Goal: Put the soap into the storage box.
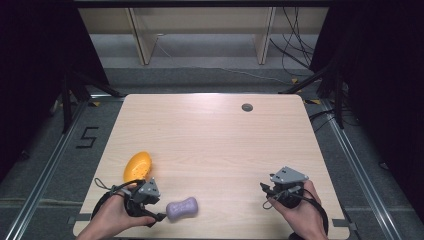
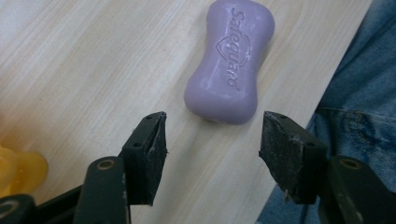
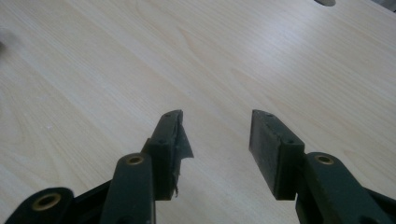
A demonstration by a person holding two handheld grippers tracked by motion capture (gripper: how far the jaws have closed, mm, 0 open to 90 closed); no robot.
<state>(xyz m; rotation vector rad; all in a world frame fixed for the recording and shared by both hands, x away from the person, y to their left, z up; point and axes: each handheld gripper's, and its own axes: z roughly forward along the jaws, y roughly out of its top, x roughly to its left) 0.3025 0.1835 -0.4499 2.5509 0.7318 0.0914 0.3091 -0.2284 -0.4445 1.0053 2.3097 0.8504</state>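
On the near part of the table (image 1: pixel 215 135) there is one purple soap bar (image 1: pixel 181 208), lying flat close to the front edge, with the word "Safeguard" pressed into its top face. The left gripper (image 2: pixel 212 140) points at this bar with its two jaws apart; the bar lies just beyond the jaw tips and neither pad touches it, so nothing is held. In the left gripper view, a piece of blue jeans fabric (image 2: pixel 359 93) shows past the table edge. The right gripper (image 1: pixel 270 194) is well apart from the soap, at the right side of the near edge, and its jaws are also spread with only bare wood between them. A little farther, just beside the left hand (image 1: pixel 112 217), lies one yellow-orange soap dish (image 1: pixel 137 167). Nothing stands between the soap and the left gripper. Far across the table there is one small grey round cap (image 1: pixel 247 107).
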